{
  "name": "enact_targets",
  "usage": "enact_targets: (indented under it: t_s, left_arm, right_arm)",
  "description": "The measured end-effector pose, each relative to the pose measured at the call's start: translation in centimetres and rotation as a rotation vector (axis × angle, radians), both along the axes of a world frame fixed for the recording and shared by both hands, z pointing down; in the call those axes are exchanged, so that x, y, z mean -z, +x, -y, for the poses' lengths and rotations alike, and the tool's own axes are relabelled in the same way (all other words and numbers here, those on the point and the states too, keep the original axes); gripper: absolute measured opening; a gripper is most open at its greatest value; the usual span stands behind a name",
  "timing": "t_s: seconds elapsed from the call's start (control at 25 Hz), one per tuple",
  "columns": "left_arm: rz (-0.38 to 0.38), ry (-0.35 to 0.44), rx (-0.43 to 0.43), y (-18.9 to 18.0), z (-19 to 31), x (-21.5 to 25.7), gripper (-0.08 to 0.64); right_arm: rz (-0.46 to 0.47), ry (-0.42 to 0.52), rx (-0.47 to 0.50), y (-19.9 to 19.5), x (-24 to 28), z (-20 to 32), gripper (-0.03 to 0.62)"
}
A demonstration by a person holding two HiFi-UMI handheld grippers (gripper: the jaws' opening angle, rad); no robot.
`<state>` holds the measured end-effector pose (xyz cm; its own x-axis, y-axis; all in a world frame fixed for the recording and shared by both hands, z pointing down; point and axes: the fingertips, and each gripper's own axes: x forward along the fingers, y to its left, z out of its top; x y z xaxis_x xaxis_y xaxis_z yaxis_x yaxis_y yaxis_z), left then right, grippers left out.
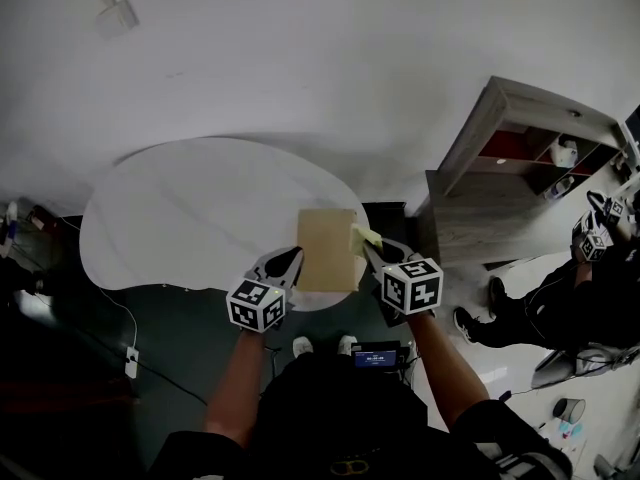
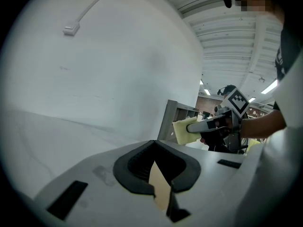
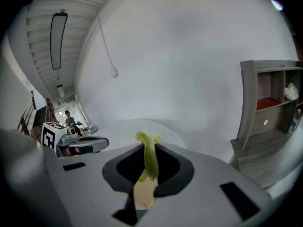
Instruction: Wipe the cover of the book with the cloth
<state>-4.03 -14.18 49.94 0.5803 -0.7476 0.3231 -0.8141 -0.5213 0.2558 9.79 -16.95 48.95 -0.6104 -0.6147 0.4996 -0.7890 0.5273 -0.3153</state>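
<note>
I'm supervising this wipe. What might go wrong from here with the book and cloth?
The left gripper pinches only one edge of the book, near the table rim; wiping pressure may pivot it loose or off. The right gripper holds the cloth bunched, so its jaws may scrape the cover.

Book (image 1: 328,250): closed, plain tan cover faced up, over the near edge of the white table (image 1: 180,218). Its left edge was clamped in the left gripper (image 1: 288,260). Cloth (image 1: 362,238): yellow-green, bunched, pinched in the right gripper (image 1: 372,253), at the book's right edge, far end.
</note>
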Motion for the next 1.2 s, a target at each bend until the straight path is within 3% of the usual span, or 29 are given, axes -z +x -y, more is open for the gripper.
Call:
enact_targets:
  t_s: [0.72, 1.2]
  left_arm:
    - [0.005, -0.035, -0.064, -1.6, 1.5, -0.9, 0.000]
    - [0.048, -0.084, -0.015, -2.0, 1.7, -2.5, 0.000]
  right_arm:
    - [0.014, -0.026, -0.051, -2.8, 0.3, 0.9, 0.087]
    - [-0.008, -0.046, -0.007, -1.3, -0.2, 0.6, 0.087]
